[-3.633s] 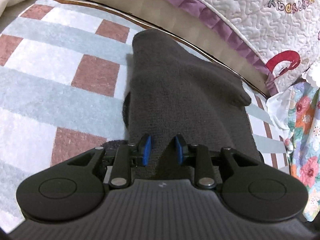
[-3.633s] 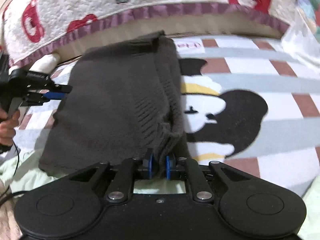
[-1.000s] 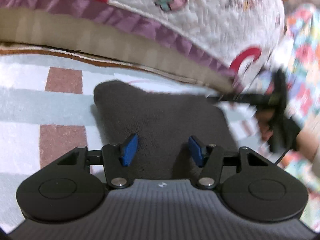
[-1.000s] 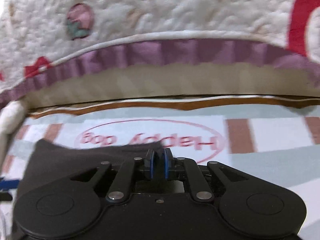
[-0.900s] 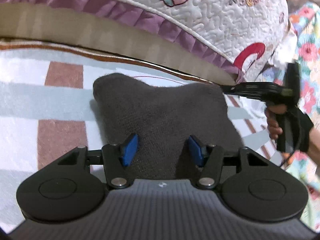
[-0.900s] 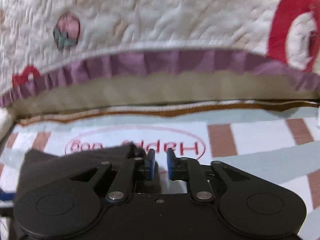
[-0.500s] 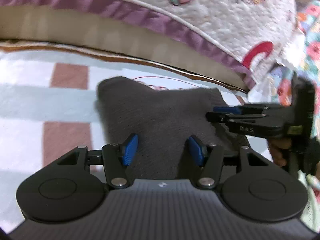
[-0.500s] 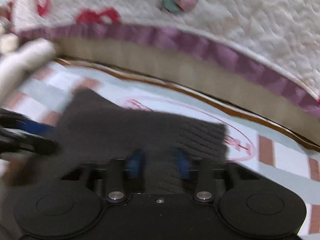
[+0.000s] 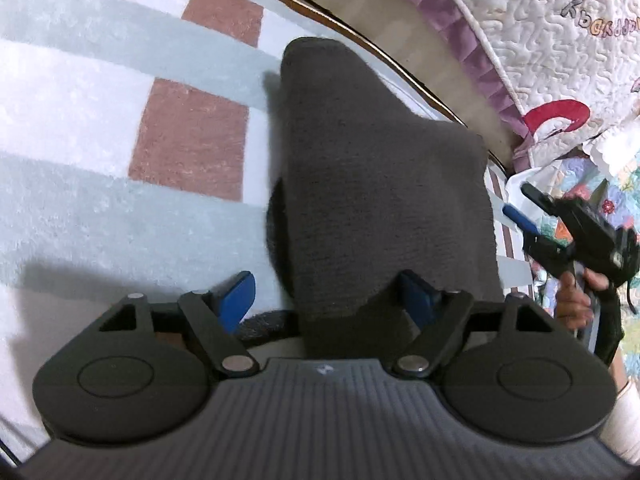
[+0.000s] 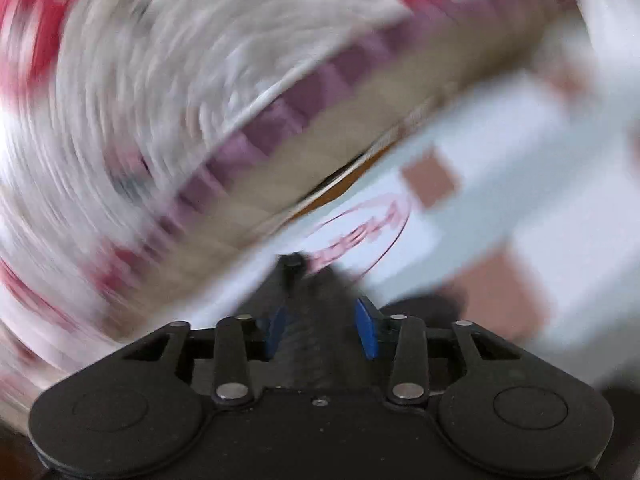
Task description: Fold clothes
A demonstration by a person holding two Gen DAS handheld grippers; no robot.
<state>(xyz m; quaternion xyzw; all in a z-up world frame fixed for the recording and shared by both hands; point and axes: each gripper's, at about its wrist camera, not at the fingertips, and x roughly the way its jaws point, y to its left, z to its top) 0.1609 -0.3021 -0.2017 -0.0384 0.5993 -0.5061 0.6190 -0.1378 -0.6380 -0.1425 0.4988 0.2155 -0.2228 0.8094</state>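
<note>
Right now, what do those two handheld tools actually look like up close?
Both are black plastic. The left gripper has a ribbed grey-black body, two round discs, silver pivot screws and blue-padded jaws. The right gripper matches it. From the left camera, a thin black cable hangs by its handle.

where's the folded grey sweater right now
In the left wrist view the grey sweater lies folded on the checked rug, straight ahead of the open left gripper, its far end near the quilt-covered bed edge.
</note>
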